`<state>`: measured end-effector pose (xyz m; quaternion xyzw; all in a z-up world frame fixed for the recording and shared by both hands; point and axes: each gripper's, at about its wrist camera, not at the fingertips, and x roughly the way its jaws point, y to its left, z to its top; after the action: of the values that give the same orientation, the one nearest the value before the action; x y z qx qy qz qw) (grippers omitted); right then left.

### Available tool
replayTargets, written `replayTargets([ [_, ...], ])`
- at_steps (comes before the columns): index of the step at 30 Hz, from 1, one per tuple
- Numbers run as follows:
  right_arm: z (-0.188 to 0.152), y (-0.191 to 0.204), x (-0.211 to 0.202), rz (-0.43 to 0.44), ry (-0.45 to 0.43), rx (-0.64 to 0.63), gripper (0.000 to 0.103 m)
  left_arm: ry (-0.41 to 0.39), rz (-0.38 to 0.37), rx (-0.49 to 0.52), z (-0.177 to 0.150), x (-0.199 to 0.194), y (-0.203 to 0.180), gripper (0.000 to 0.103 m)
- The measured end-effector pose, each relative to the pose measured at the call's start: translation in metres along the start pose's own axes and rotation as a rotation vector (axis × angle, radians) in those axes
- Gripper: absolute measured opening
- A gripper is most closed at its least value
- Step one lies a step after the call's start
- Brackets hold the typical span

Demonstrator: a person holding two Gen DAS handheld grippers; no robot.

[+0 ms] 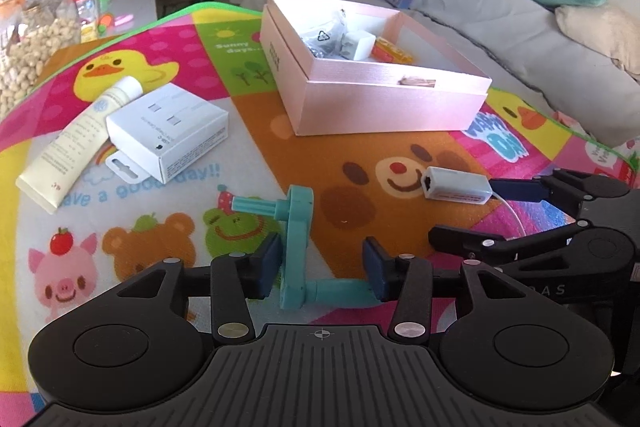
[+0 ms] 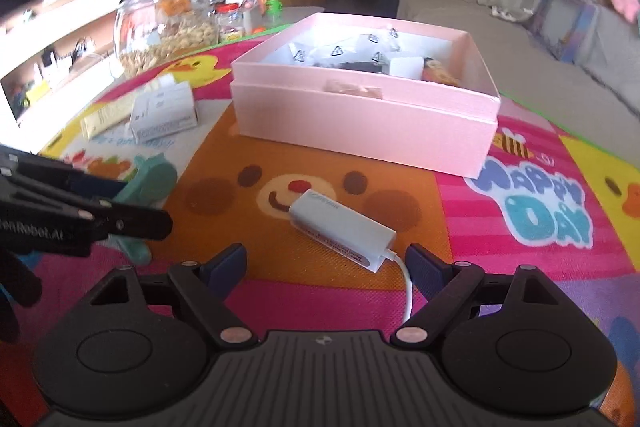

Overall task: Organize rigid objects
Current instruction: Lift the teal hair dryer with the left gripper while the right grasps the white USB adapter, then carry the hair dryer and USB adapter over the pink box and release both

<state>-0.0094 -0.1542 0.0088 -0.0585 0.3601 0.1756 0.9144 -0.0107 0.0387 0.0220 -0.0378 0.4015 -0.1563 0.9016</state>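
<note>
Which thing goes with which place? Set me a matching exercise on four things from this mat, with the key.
Things:
1. teal crank
2. white adapter
3. pink box
4. cream tube

Places:
A. holds bagged items
B. lies beside the white carton
C. lies between the pads of the left tongs
D. lies on the bear's face print, ahead of the open right tongs

Pairs: 1-C, 2-D, 3-A, 4-B

Play mat [image 2: 540, 195] reads "HAPPY DAY"; also "Sunny days".
</note>
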Motion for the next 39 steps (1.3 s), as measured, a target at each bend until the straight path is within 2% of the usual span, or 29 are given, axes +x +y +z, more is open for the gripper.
replayTargets([
  [2,0.003,-0.003,0.001,0.004,-0.006,0.018,0.084,-0.015,0.008,-0.003,-0.002,0.0,-0.001,0.046],
  [3,0.005,-0.005,0.003,0.006,-0.01,0.022,0.083,-0.027,0.029,-0.002,-0.002,0.0,-0.002,0.039],
  [4,0.007,-0.006,0.006,0.004,-0.01,0.02,0.082,-0.043,0.058,-0.011,-0.003,0.0,-0.002,0.026],
  [5,0.009,-0.006,0.009,-0.003,-0.009,0.011,0.08,-0.061,0.093,-0.026,-0.004,0.001,-0.001,0.019],
  [6,0.011,-0.005,0.01,-0.008,-0.01,-0.009,0.077,-0.08,0.107,-0.04,-0.006,0.001,0.0,0.017],
  [8,0.014,0.0,0.008,0.015,-0.008,-0.056,0.055,-0.119,0.11,-0.049,-0.01,0.0,0.002,0.017],
  [9,0.015,0.003,0.007,0.026,-0.002,-0.075,0.048,-0.136,0.114,-0.039,-0.013,-0.001,0.0,0.017],
  [11,0.016,0.008,0.002,0.047,0.009,-0.112,0.028,-0.161,0.123,0.001,-0.018,-0.001,-0.003,0.016],
  [14,0.013,0.012,-0.008,0.057,0.0,-0.145,0.021,-0.162,0.094,0.041,-0.02,-0.005,-0.006,0.014],
  [17,0.014,0.01,-0.022,0.064,-0.026,-0.14,0.021,-0.148,0.039,0.071,-0.021,-0.009,-0.011,0.014],
  [20,0.024,0.001,-0.04,0.079,-0.075,-0.104,0.021,-0.173,0.004,0.084,-0.016,-0.021,-0.015,0.014],
  [25,0.055,-0.012,-0.078,0.083,-0.206,-0.071,0.02,-0.321,-0.043,0.112,0.016,-0.061,-0.022,0.014],
  [28,0.081,-0.02,-0.103,0.069,-0.308,-0.068,0.02,-0.417,-0.07,0.138,0.05,-0.084,-0.026,0.014],
  [32,0.123,-0.032,-0.126,-0.016,-0.447,-0.082,0.02,-0.521,-0.119,0.14,0.112,-0.097,-0.033,0.014],
  [36,0.167,-0.045,-0.12,-0.101,-0.501,-0.086,0.021,-0.534,-0.16,0.098,0.178,-0.074,-0.038,0.019],
  [37,0.173,-0.047,-0.115,-0.117,-0.504,-0.095,0.023,-0.52,-0.181,0.094,0.191,-0.064,-0.038,0.02],
  [39,0.182,-0.053,-0.103,-0.15,-0.503,-0.1,0.043,-0.471,-0.213,0.077,0.207,-0.043,-0.036,0.02],
])
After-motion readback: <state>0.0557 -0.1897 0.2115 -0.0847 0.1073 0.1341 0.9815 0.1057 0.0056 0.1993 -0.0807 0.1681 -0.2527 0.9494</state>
